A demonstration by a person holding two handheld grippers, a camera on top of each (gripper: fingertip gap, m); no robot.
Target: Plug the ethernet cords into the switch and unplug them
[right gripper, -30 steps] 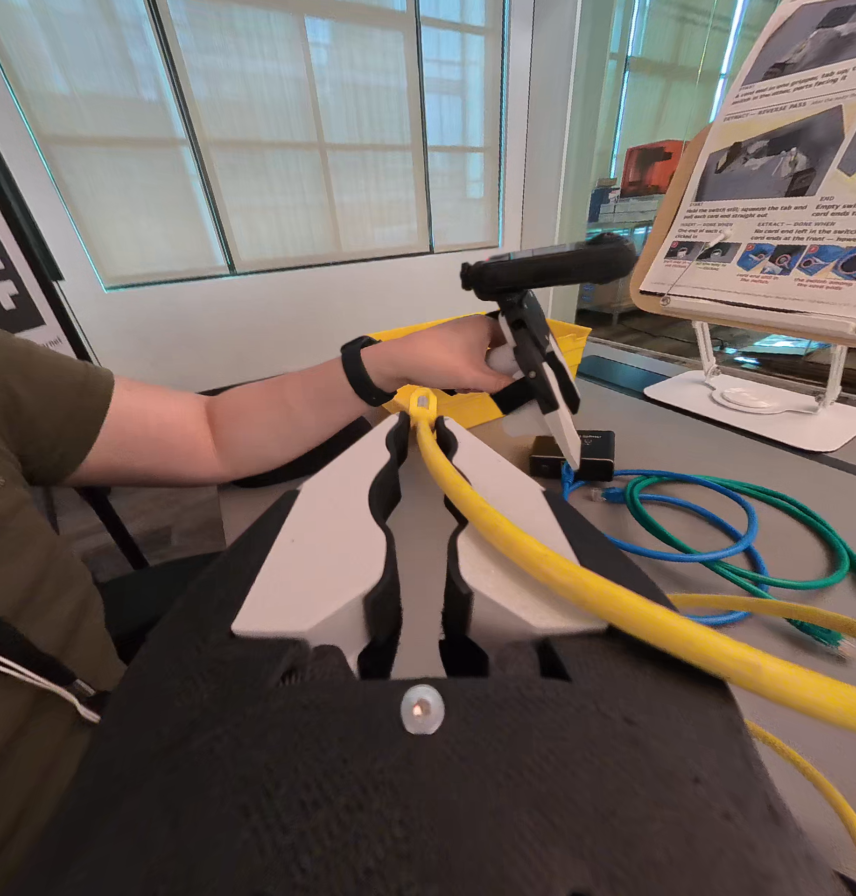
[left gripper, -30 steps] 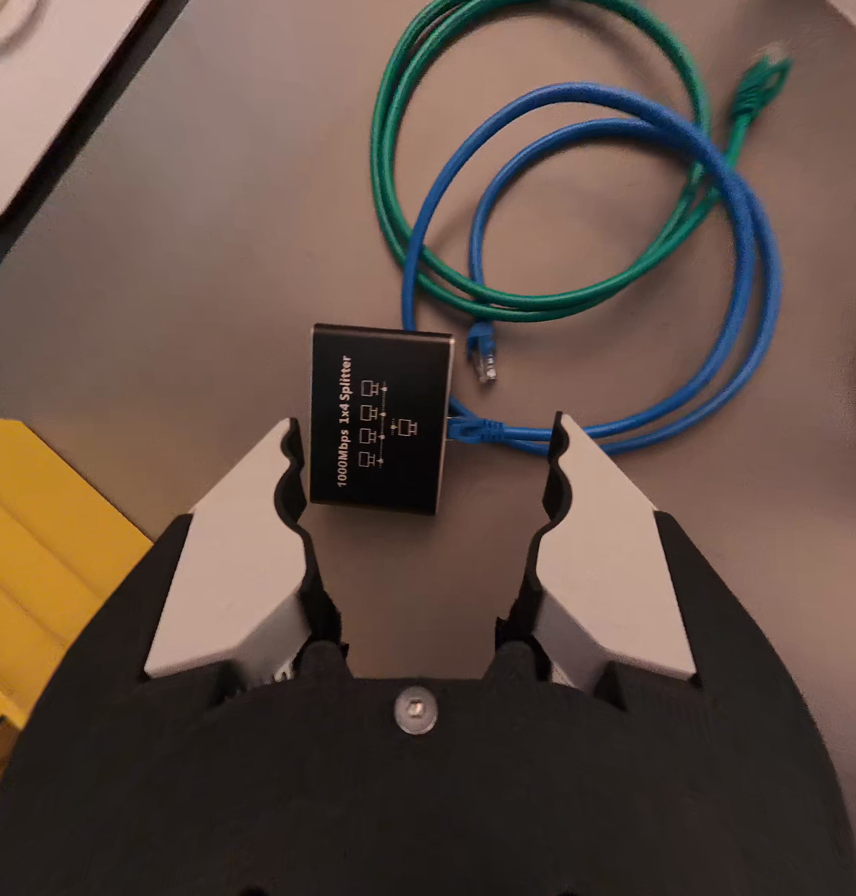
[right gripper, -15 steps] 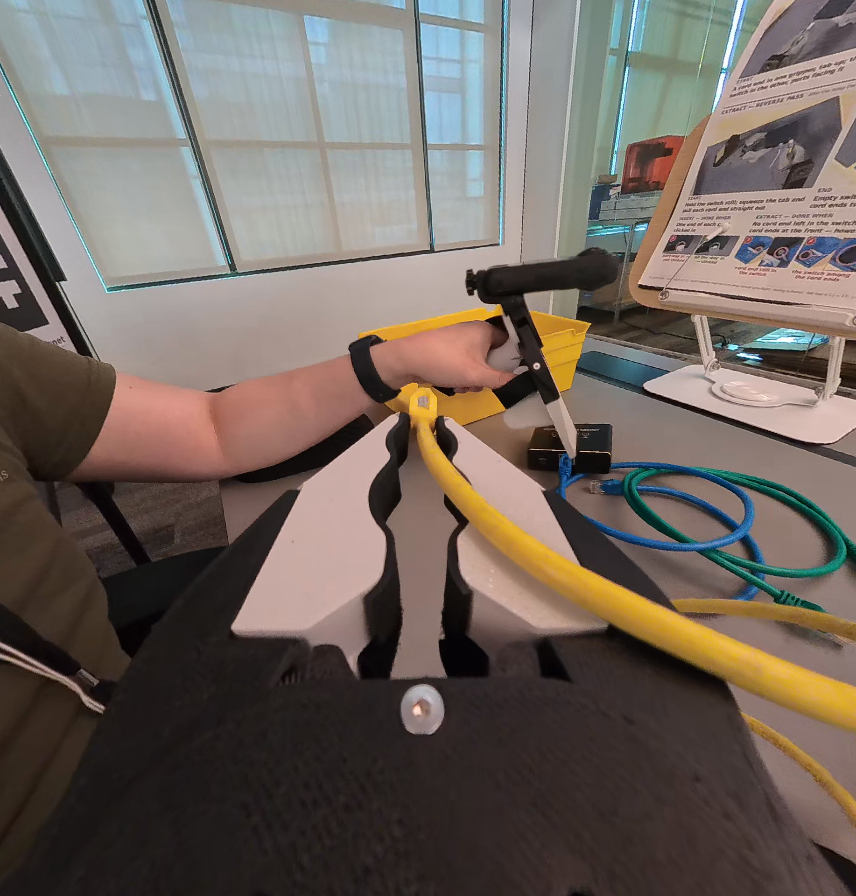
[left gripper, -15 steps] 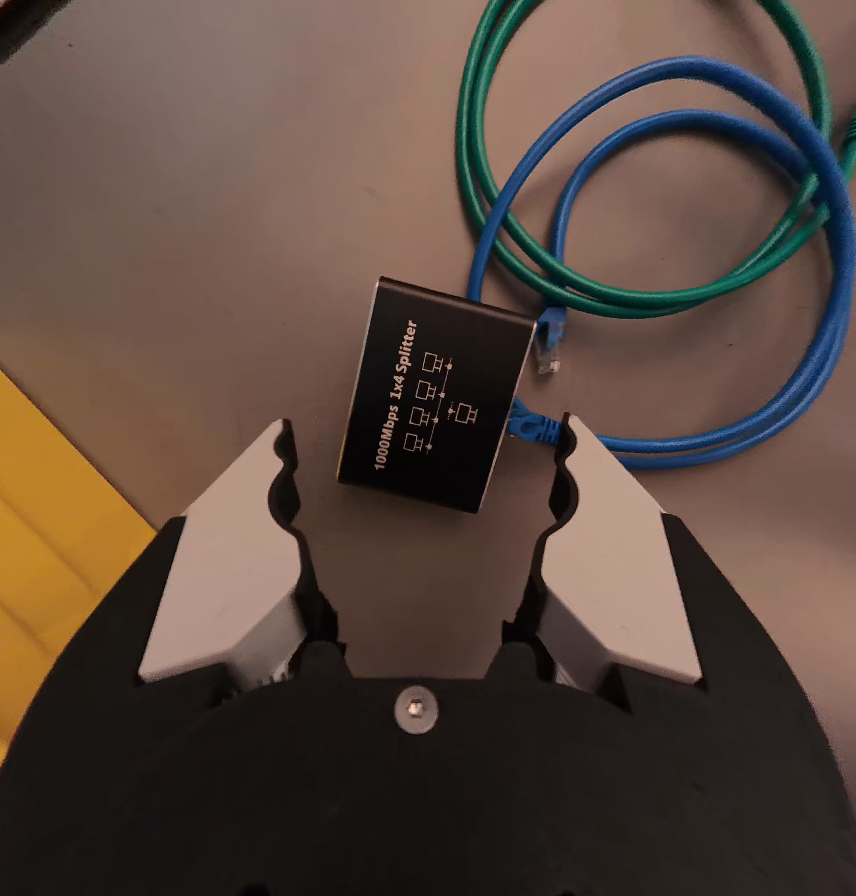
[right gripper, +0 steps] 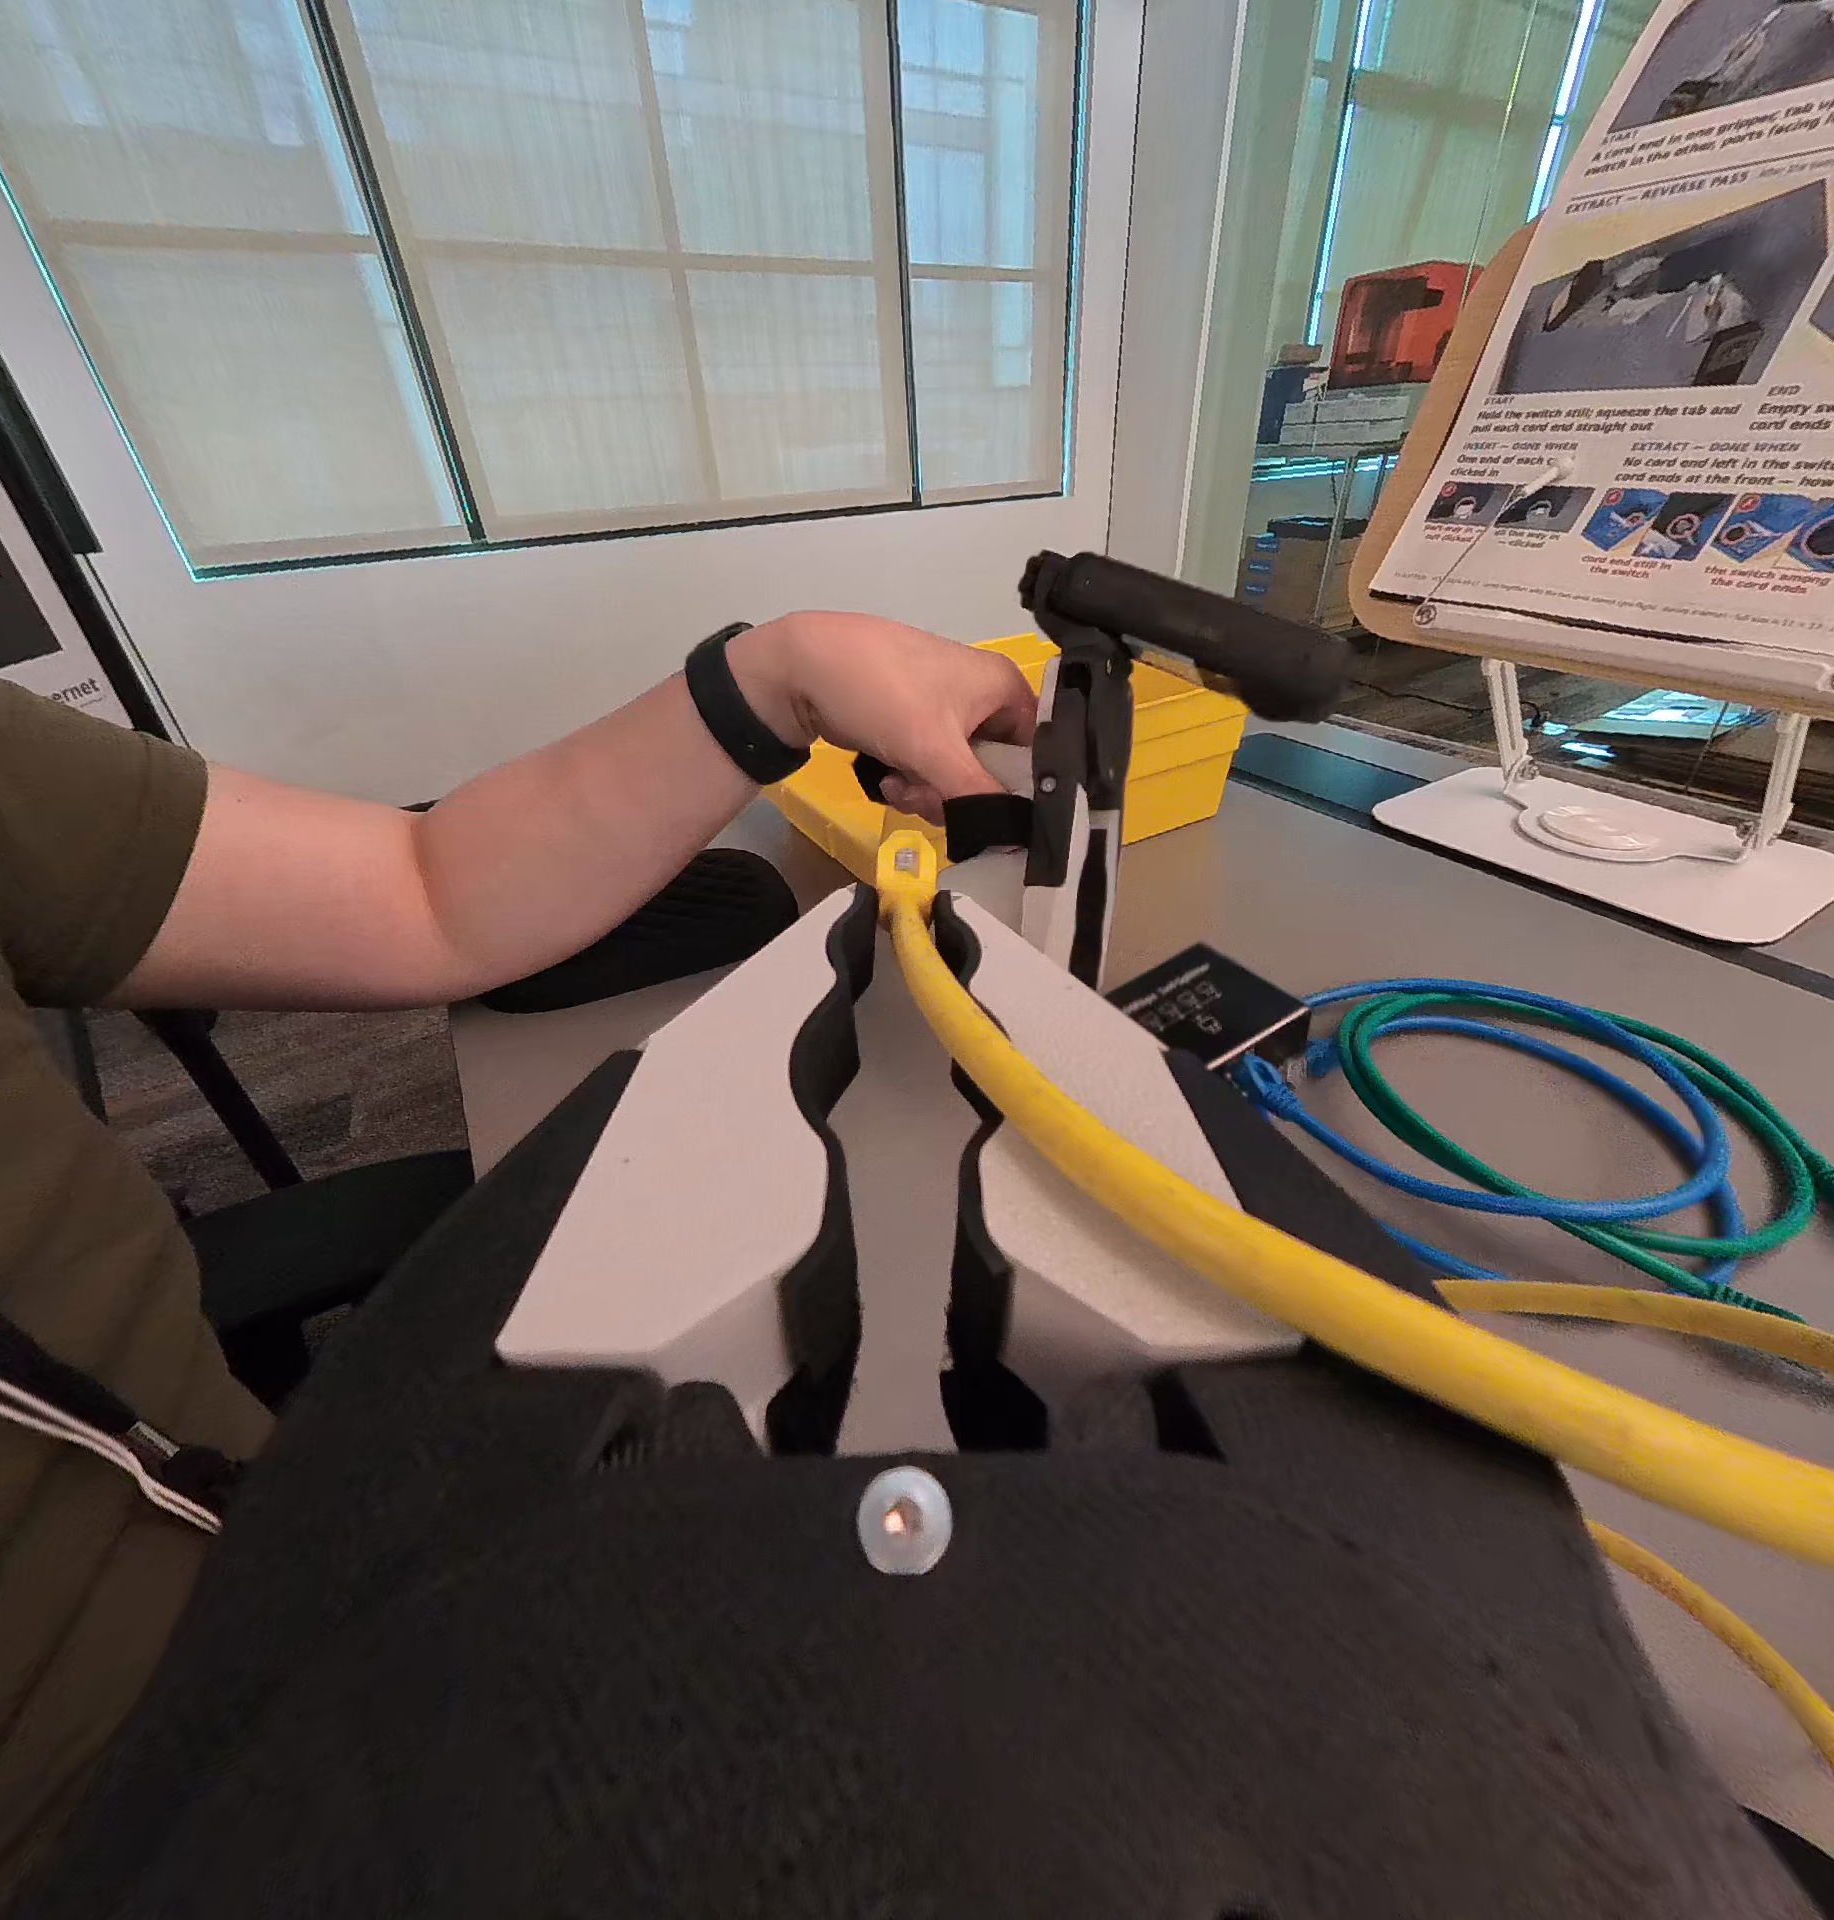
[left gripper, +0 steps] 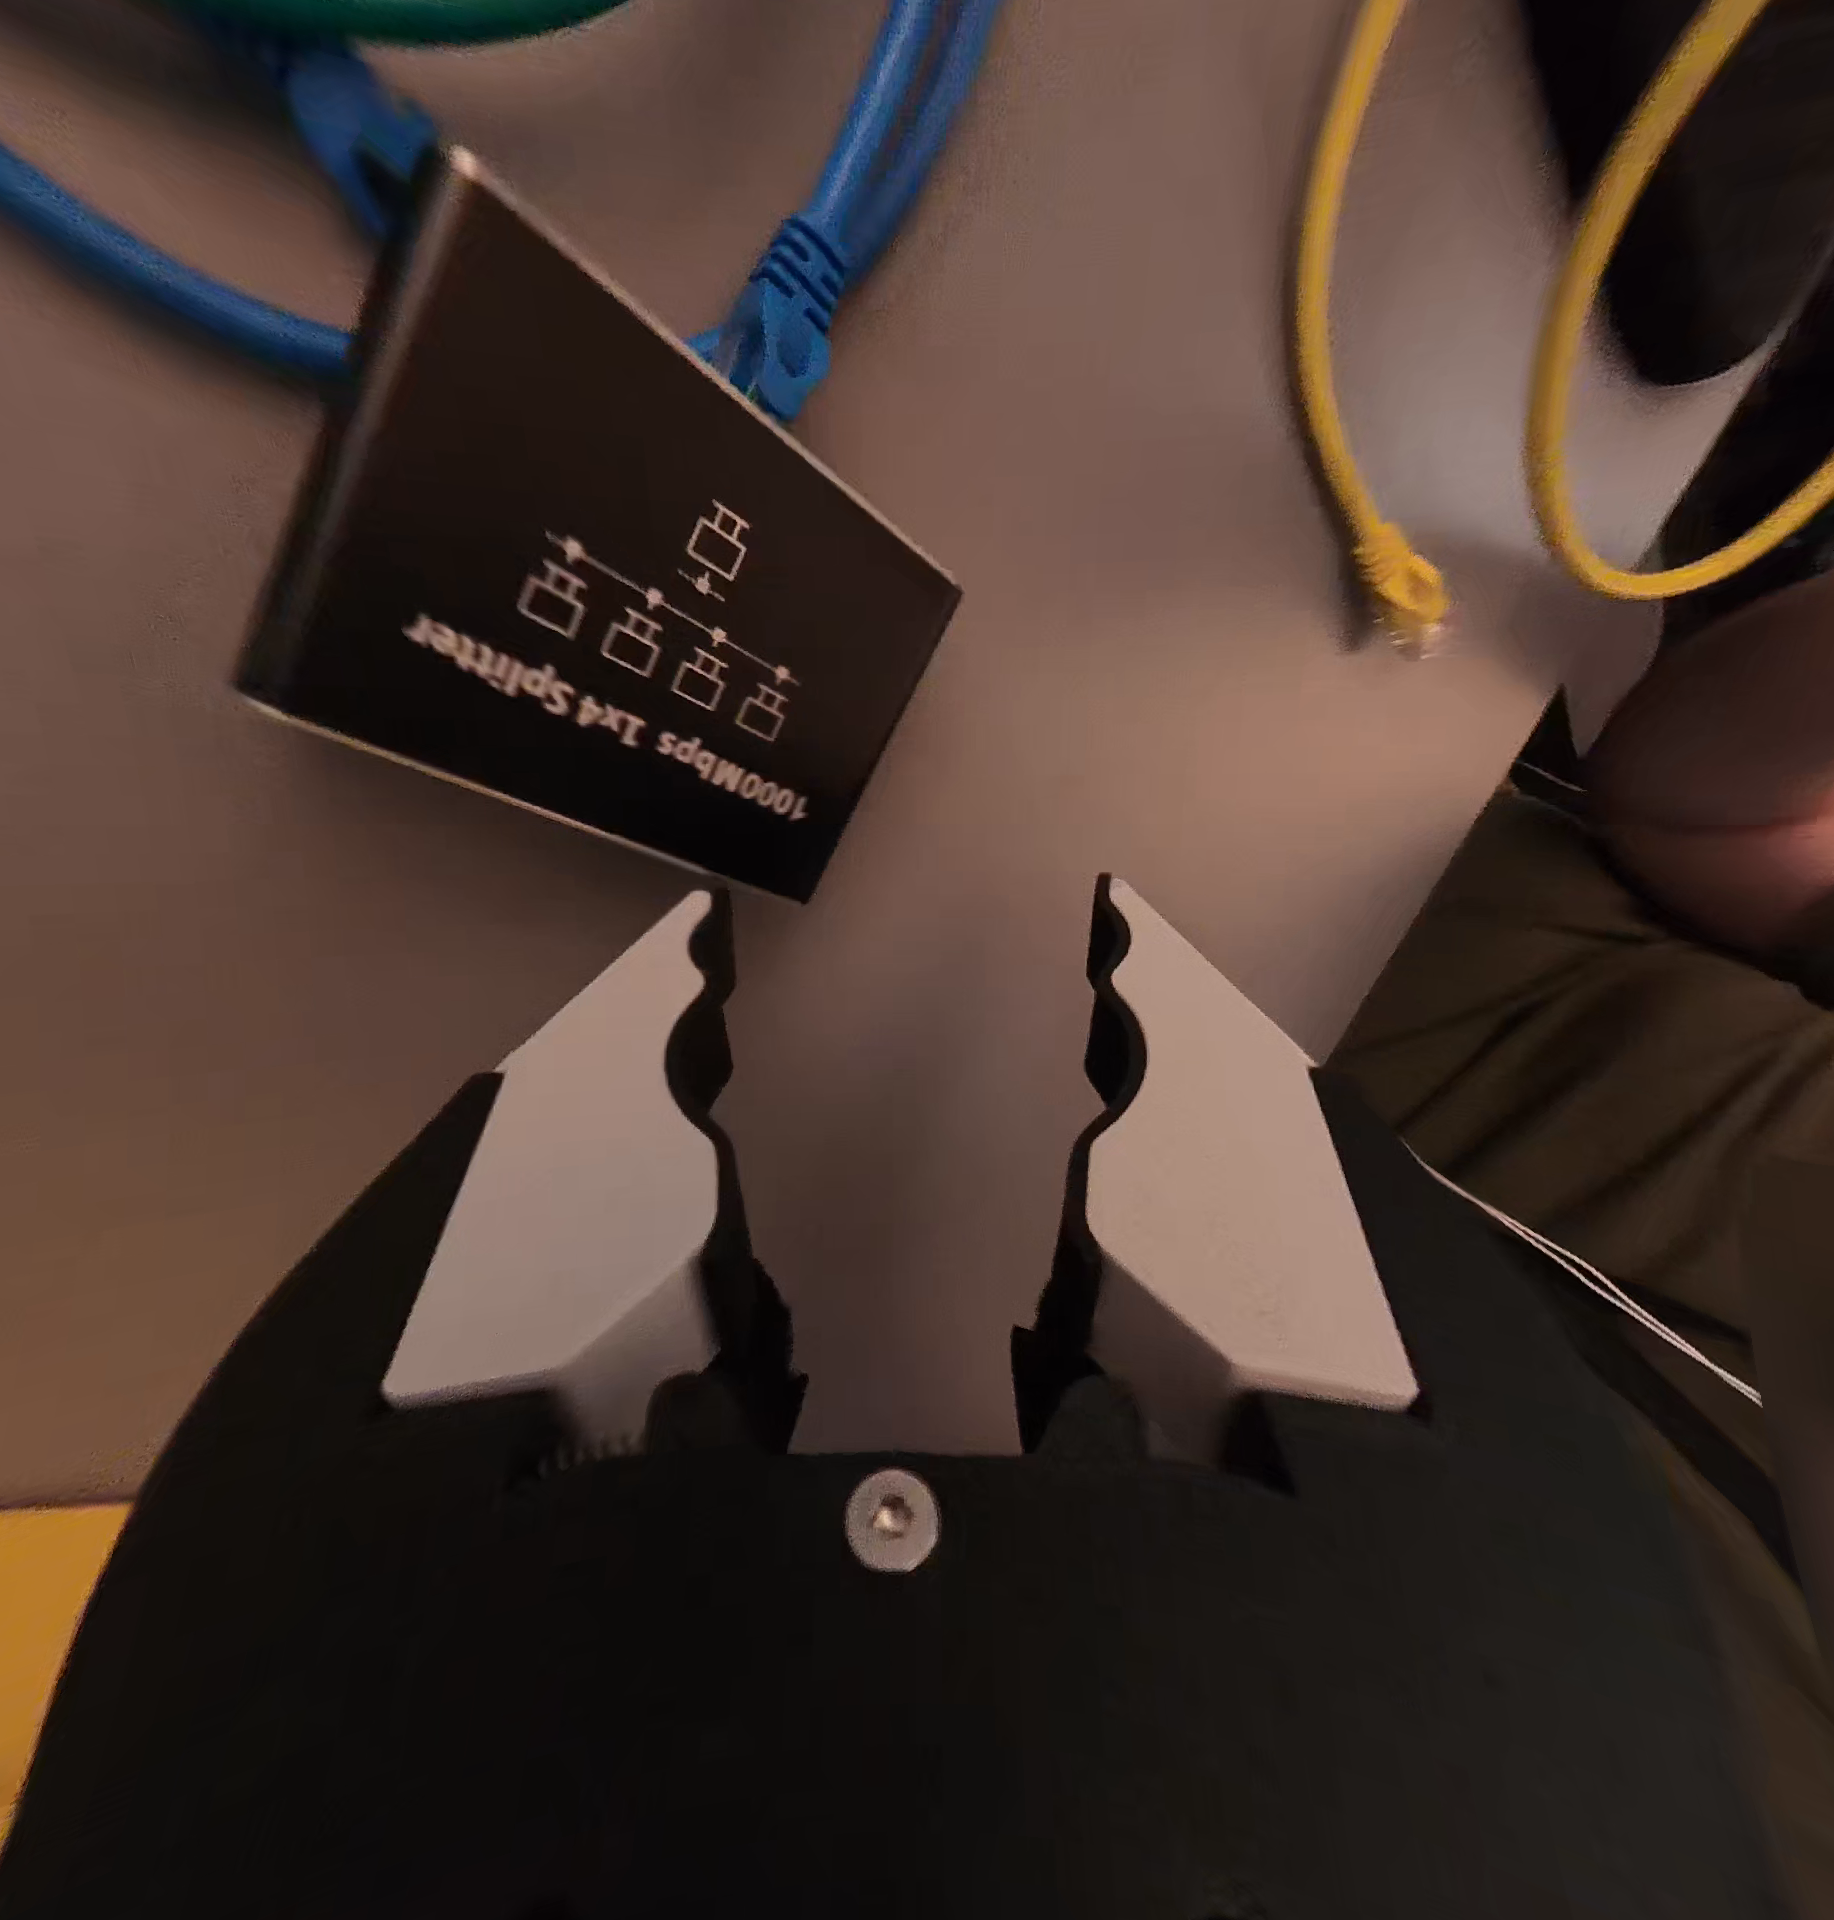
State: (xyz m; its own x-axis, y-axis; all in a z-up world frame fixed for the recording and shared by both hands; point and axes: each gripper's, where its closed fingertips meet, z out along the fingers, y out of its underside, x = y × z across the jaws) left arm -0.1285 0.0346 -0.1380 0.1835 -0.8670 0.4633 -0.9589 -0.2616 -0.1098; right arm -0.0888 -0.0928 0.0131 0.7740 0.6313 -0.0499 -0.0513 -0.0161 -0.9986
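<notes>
The black switch (left gripper: 591, 582) lies flat on the grey table, just beyond my left gripper (left gripper: 908, 904), which is open and empty; its left fingertip is near the switch's nearest corner. A blue cord (left gripper: 788, 312) has a plug at the switch's far edge; whether it is seated I cannot tell. A loose yellow plug (left gripper: 1401, 603) lies to the right. My right gripper (right gripper: 905, 899) is shut on the yellow cord (right gripper: 1256, 1257) just behind its plug (right gripper: 905, 868), held above the table. The switch (right gripper: 1209, 1003), blue cord (right gripper: 1578, 1195) and green cord (right gripper: 1765, 1143) show in the right wrist view.
A yellow bin (right gripper: 1162, 727) stands behind the left gripper (right gripper: 1074, 914), which a person's hand (right gripper: 882, 696) holds. A sheet on a white stand (right gripper: 1619, 852) is at the back right. A person's sleeve (left gripper: 1578, 1039) is at the right of the left wrist view.
The left gripper has swung round the switch, which now appears rotated and farther up-left in its view; the gripper's opening has narrowed. The right gripper still holds the yellow cord, little moved.
</notes>
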